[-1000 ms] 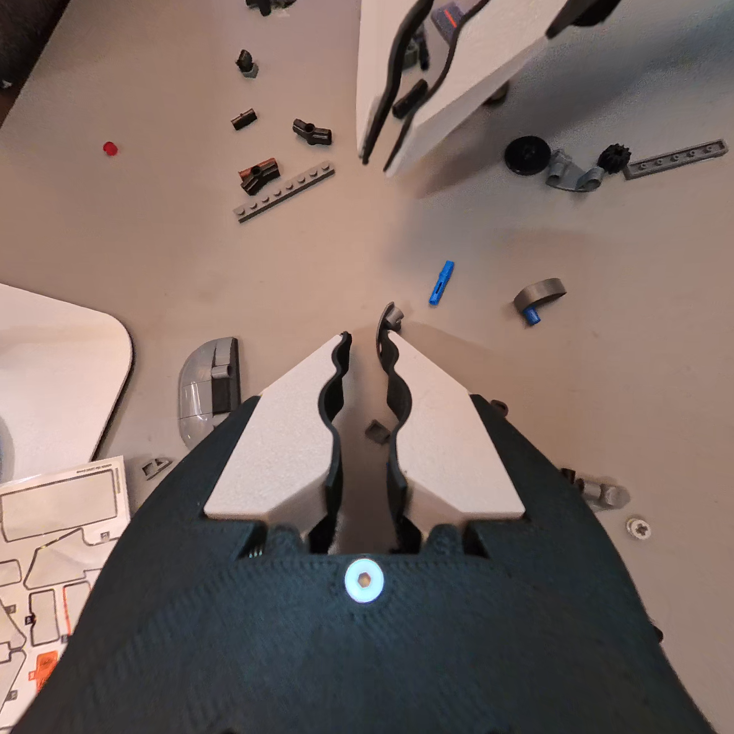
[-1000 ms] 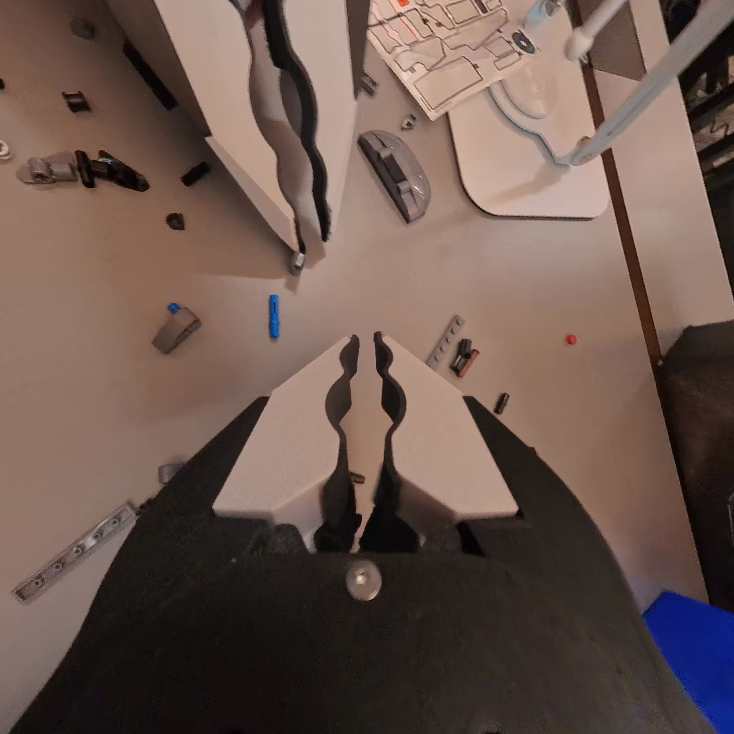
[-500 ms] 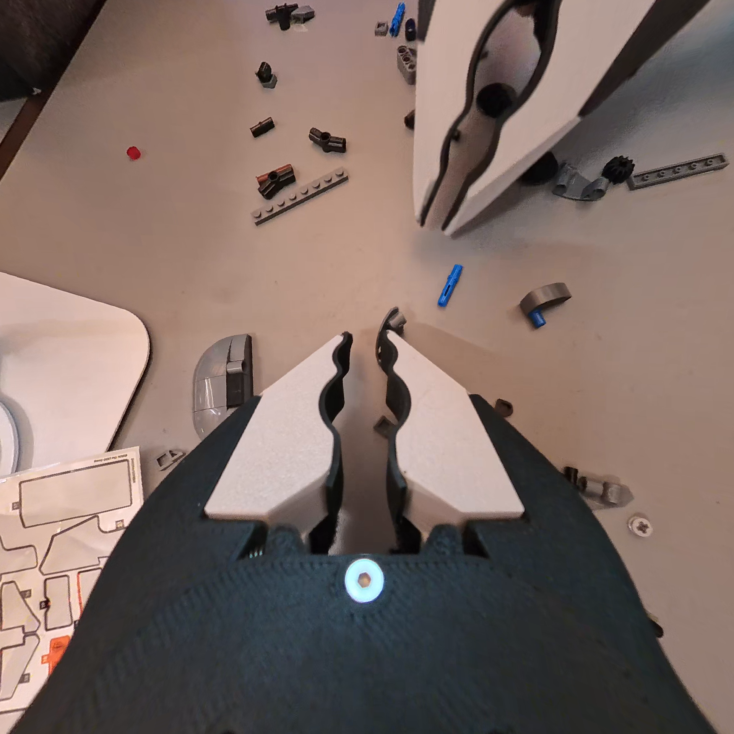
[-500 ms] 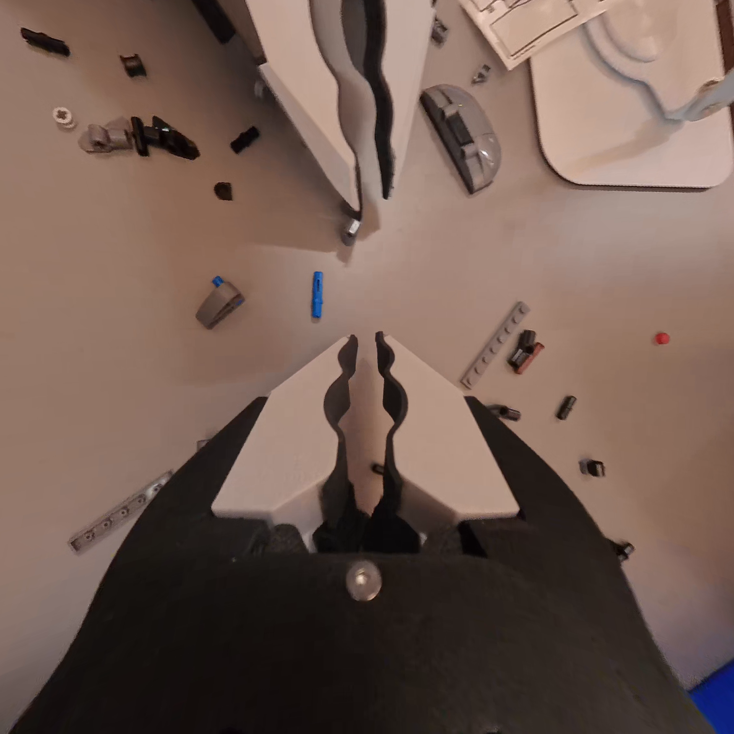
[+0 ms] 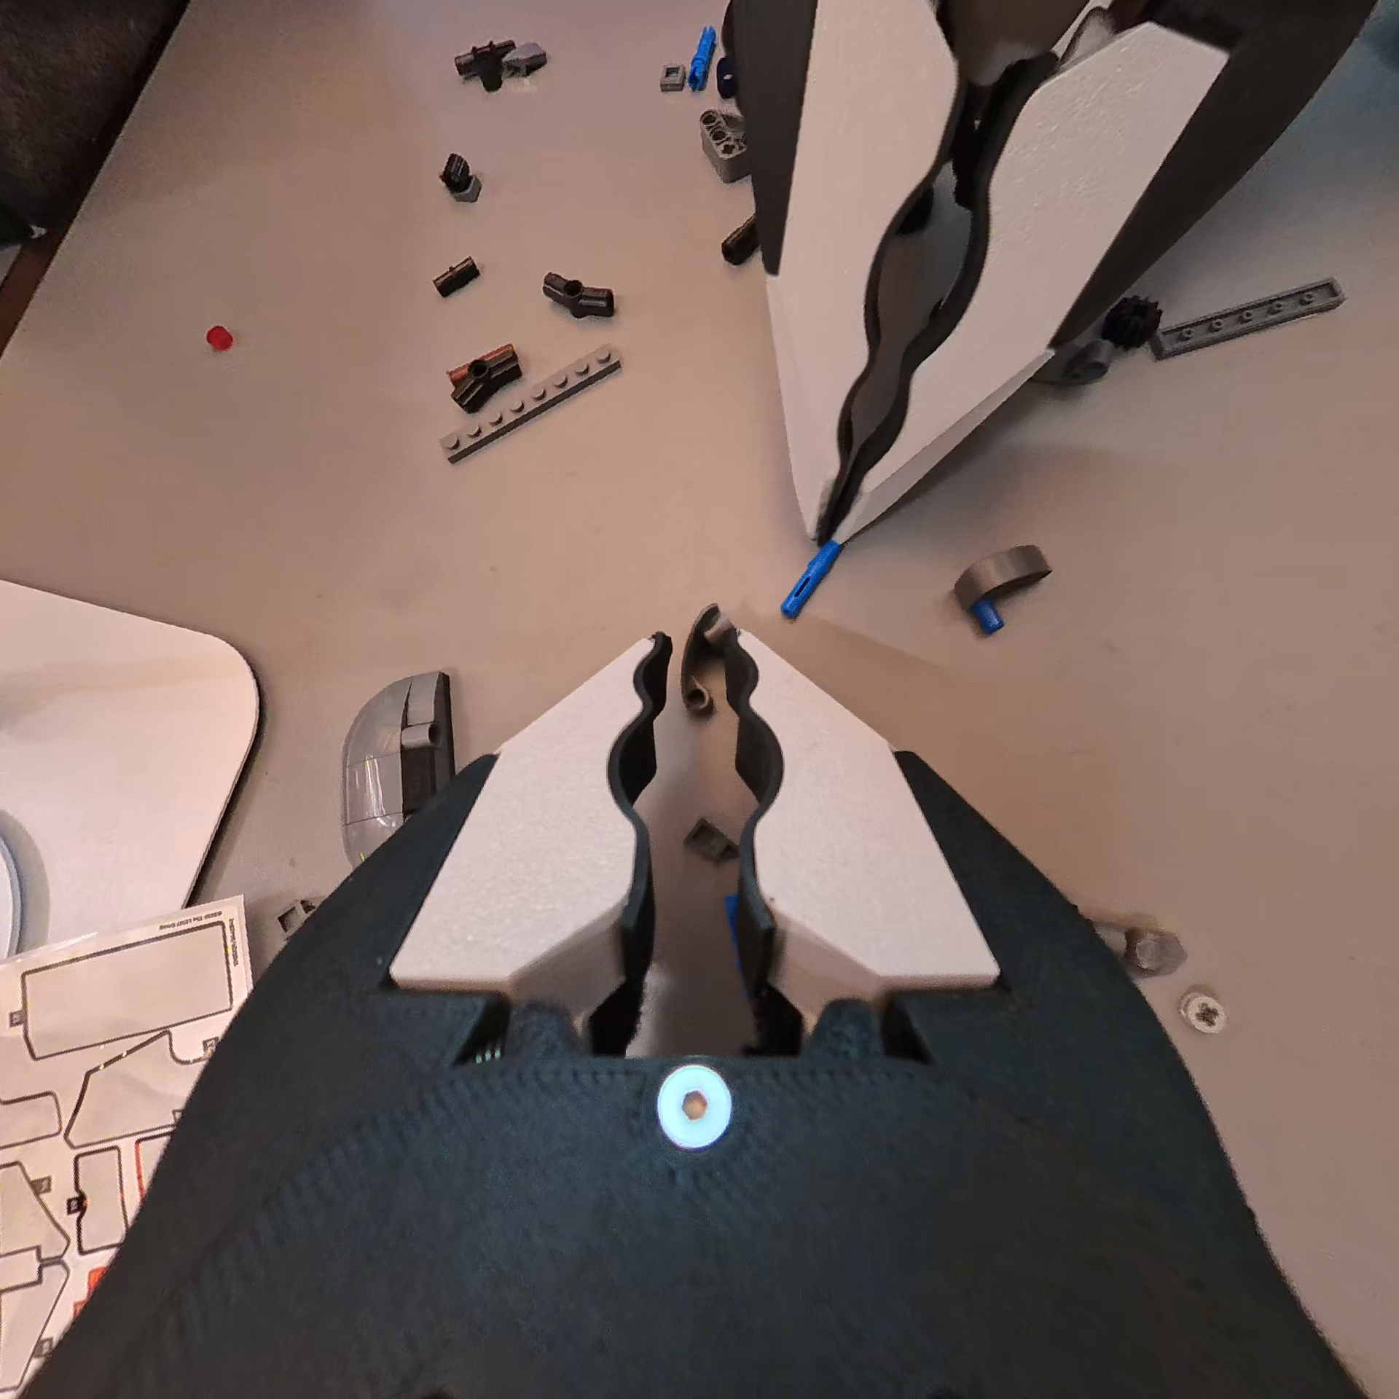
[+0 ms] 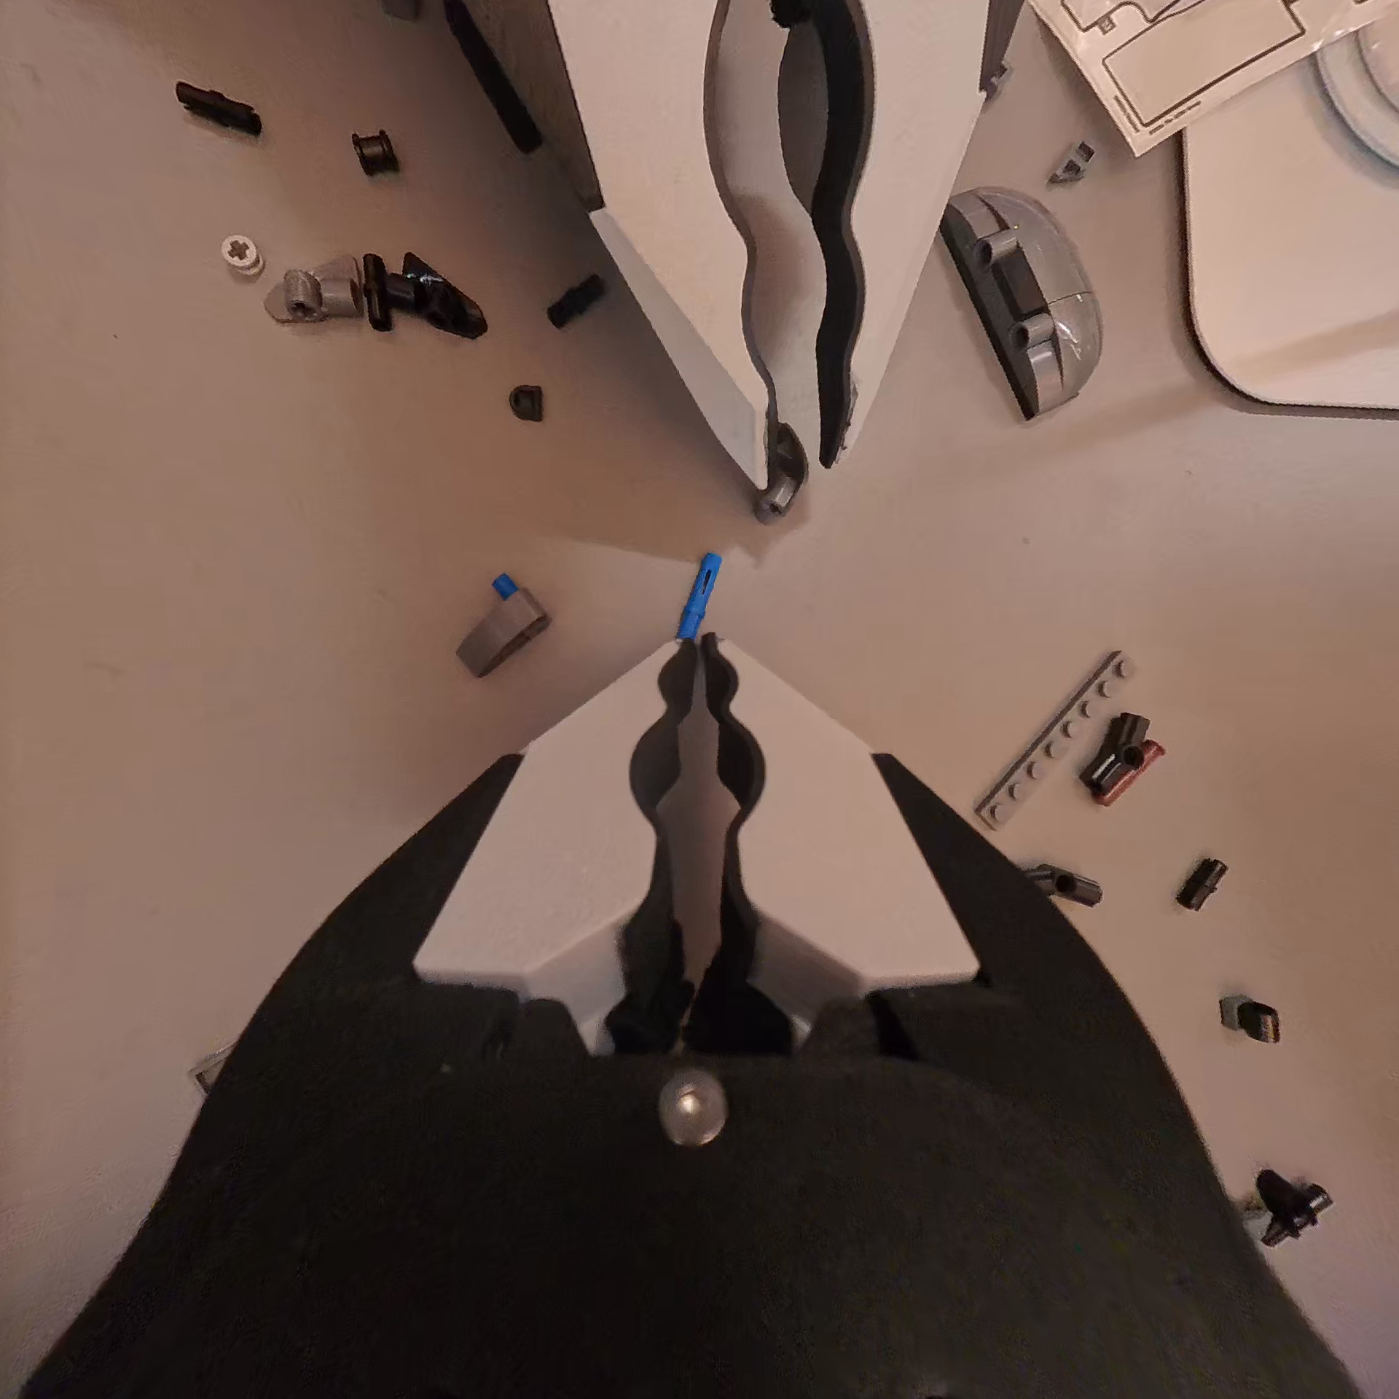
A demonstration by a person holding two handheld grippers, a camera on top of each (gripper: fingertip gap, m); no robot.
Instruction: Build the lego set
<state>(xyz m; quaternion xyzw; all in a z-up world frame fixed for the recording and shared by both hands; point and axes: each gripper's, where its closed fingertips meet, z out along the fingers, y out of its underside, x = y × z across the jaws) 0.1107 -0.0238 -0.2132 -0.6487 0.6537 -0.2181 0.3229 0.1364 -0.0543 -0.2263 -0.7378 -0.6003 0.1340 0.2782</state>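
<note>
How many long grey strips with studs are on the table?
2. The first strip lies next to the black-and-red piece; the second strip lies beyond the right gripper, near the black gear. Others may hide under the grippers.

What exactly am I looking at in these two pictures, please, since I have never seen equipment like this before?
These are two hand-held two-finger grippers, each with a camera looking forward along its fingers, so each picture is one gripper's own view. Both face each other over a beige table strewn with lego parts. The right gripper has pinched one end of a blue pin. The left gripper has a small grey curved piece between its fingertips, against one finger; a gap shows beside it. Nearby lie a grey studded strip, a rounded grey shell piece and a sticker sheet.
</note>
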